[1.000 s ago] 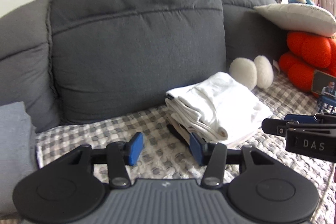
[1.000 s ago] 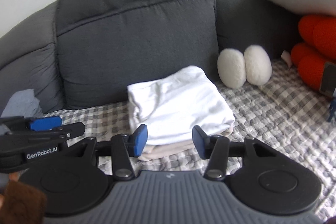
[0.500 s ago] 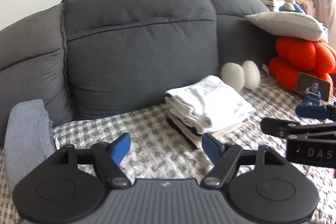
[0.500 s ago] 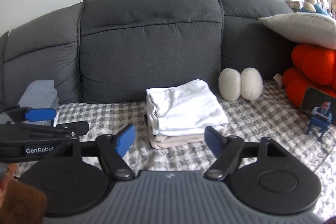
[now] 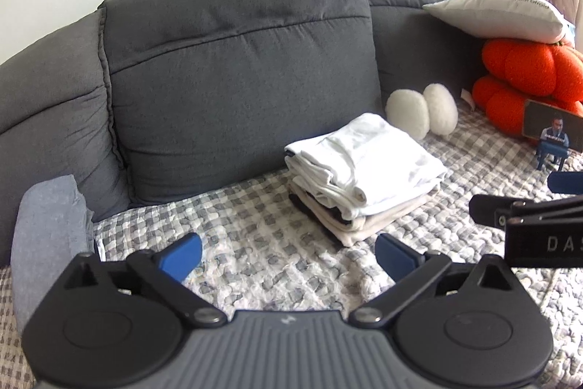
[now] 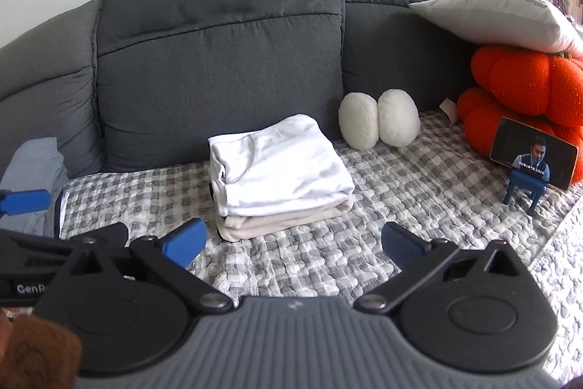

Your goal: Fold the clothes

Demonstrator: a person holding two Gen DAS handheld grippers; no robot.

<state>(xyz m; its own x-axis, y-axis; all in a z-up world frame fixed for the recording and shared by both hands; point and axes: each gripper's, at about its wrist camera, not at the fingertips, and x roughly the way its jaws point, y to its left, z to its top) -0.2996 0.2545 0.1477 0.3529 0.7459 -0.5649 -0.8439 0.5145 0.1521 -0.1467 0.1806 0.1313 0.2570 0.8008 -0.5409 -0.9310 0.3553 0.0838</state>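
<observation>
The stack of folded clothes [image 5: 364,185], a white garment on top of cream and dark layers, sits at centre frame in both views on the grey-and-white checked quilted cover [image 5: 262,243] that lies over the seat of the dark grey fabric sofa [image 5: 233,61]. The left gripper [image 5: 288,256], black with blue finger pads, occupies the lower part of the left wrist view; its jaws stand wide apart and hold nothing, with the checked cover visible between them and the stack just beyond the right pad. The right gripper [image 6: 293,243] occupies the lower part of the right wrist view; its jaws are likewise spread wide and empty, and the stack lies beyond the gap, apart from both pads. A light blue-grey garment [image 5: 47,236] rests against the sofa at the left edge of the left wrist view. Two white fluffy rounded cushions [image 6: 379,128] lie right of centre, near the stack but apart from it. At the right edge, an orange segmented plush cushion [image 6: 521,86] carries a pale grey pillow [image 6: 499,17], and a phone showing video [image 6: 533,157] leans on a small blue stand in front of it.
</observation>
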